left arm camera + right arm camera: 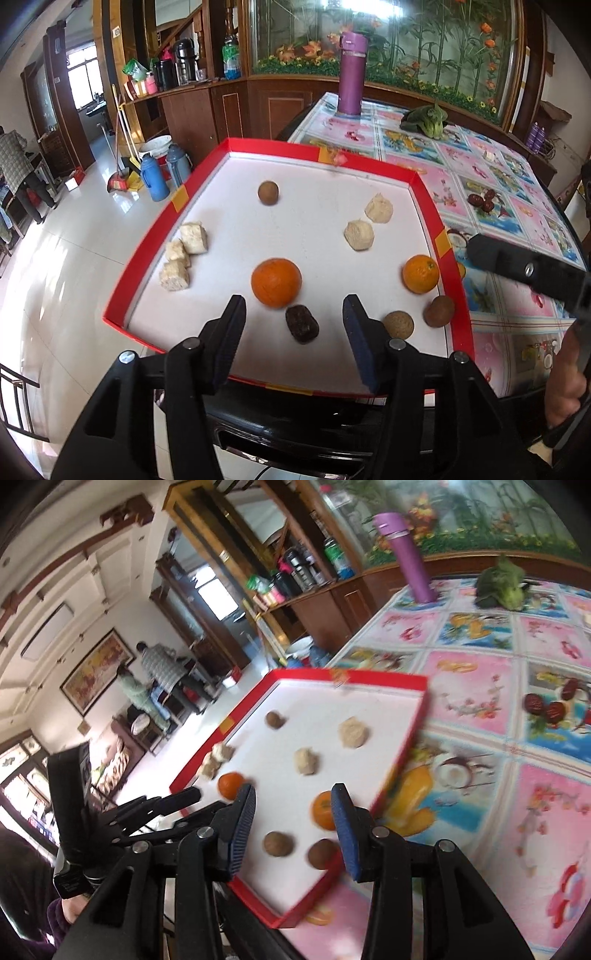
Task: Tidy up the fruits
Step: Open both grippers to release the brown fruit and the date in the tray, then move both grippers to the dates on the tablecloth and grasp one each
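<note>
1. Fruits spread over the white floor of a red-rimmed tray [448, 288] on a floral tablecloth [517, 206].
2. Left gripper [293, 314] released, jaws wide apart, gripping nothing; hovering at the tray's near edge.
3. Dark red date [302, 323] on the tray floor directly between and just ahead of the left fingertips, apart from both pads; long axis running diagonally, near-right to far-left, so not square to the jaw line.
4. Large orange [276, 282] just beyond the date, nearly touching it; likely to be nudged if the fingers go in deep.
5. Smaller orange [421, 273] near the right rim, two brown longans [398, 325] [439, 311] at the near right corner, a third longan [268, 192] far back.
6. Pale lumps [359, 235] mid-tray and pale cubes [194, 237] by the left rim; kind not clear.
7. Right gripper [293, 821] also open and empty, above the tray's near right corner, with the two longans [277, 843] [322, 853] between its fingers; view blurred.
8. Three more dates [482, 201] loose on the cloth outside the tray, well apart from both grippers, to the right.
9. Judgement: left gripper nearer the tray date; a slight wrist turn probably needed to close across its short axis.
</note>
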`<action>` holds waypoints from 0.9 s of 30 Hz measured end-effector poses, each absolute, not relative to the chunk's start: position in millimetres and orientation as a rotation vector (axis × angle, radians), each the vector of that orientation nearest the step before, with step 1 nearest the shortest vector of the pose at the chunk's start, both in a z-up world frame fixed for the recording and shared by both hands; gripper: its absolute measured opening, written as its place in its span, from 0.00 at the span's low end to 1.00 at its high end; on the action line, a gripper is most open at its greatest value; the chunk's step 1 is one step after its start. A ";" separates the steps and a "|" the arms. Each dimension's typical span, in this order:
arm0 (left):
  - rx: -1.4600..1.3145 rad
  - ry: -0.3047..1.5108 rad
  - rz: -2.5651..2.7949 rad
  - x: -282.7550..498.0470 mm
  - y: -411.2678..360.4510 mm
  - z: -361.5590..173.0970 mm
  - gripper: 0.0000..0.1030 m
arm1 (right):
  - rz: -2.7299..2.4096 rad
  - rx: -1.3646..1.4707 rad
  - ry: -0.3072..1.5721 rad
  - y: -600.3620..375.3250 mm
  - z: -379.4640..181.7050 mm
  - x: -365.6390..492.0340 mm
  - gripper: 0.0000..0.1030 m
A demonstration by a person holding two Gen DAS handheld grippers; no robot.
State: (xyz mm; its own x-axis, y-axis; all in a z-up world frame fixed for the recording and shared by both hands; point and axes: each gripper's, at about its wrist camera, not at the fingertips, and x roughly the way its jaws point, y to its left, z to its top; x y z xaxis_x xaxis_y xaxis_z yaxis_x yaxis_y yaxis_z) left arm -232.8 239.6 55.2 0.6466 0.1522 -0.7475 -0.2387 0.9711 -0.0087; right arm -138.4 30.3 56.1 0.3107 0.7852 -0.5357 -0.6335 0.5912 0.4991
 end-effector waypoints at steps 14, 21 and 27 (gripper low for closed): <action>-0.086 0.827 0.072 -209.5 180.6 72.4 0.55 | 0.594 0.376 0.826 -112.4 32.6 -95.2 0.41; -0.033 0.833 -0.024 -192.5 135.0 78.4 0.55 | 0.536 0.314 0.815 -111.1 38.6 -73.7 0.41; 0.000 0.830 -0.049 -175.8 116.1 87.1 0.55 | 0.498 0.164 0.812 -91.1 34.5 -42.9 0.41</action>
State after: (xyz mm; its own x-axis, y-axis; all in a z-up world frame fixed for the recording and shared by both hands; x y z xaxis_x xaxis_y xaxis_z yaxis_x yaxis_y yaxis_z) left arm -175.8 116.1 87.1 0.6738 -0.0436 -0.7377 0.0439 0.9989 -0.0189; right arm -42.9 -91.1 34.5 0.5805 0.4856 -0.6536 -0.3623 0.8729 0.3268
